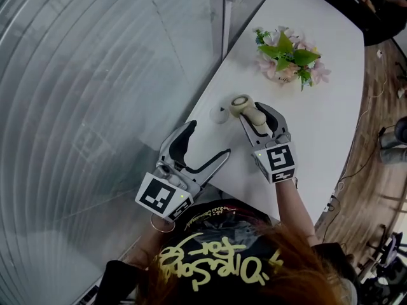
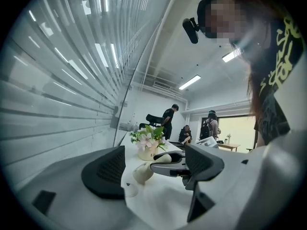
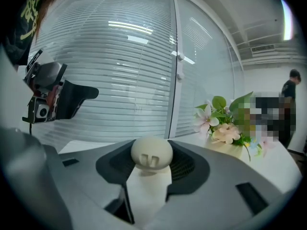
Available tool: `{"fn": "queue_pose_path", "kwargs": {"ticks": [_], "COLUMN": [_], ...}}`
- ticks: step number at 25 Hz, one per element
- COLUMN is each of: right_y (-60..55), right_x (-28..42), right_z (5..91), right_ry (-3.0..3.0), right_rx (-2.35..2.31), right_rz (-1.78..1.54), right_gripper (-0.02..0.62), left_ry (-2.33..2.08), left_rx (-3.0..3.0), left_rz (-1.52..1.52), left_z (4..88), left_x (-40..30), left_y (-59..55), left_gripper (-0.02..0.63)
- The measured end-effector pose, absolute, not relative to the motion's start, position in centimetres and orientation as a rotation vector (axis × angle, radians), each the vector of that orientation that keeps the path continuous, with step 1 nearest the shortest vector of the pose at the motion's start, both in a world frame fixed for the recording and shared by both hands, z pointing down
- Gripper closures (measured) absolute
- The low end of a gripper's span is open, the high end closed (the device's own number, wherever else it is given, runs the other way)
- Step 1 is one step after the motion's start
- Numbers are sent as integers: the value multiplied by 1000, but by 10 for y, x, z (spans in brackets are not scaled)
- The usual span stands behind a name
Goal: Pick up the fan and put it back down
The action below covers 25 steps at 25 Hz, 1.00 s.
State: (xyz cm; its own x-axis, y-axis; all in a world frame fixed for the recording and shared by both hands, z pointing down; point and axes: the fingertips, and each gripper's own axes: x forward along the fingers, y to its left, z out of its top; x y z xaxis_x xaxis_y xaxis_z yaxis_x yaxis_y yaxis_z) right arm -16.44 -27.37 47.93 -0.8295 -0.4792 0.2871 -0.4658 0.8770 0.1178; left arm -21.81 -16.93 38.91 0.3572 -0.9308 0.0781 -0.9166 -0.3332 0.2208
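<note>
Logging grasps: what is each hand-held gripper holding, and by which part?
The right hand-held gripper clamps the fan by its handle, below the round head. The left hand-held gripper is empty.

**Head view:** camera above the person's head, facing steeply down on the curved white table (image 1: 318, 119). Both the left gripper (image 1: 208, 140) and the right gripper (image 1: 254, 112) lie within it.

**Left gripper view:** camera low over the table, facing level along it toward the pink-and-white flower arrangement (image 2: 149, 139) and the far room.

**Right gripper view:** camera close behind its own jaws, facing the slatted glass wall (image 3: 120, 80).

All three views share the arrangement and the cream handheld fan (image 3: 151, 152). Each gripper view also catches the other gripper.
</note>
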Motion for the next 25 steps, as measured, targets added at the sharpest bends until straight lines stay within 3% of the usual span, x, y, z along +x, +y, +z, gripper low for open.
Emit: {"fn": "queue_pose_path", "kwargs": {"ticks": [25], "right_y": [-284], "right_x": [-149], "right_z": [543], "right_ry": [-2472], "right_rx": [701], "right_rz": [82], "right_gripper": [402], "left_ry": [-1613], "left_rx": [2411], "left_rz": [-66], "left_z": [391], "left_x": [-202], "left_y": [-177], "left_gripper": [218]}}
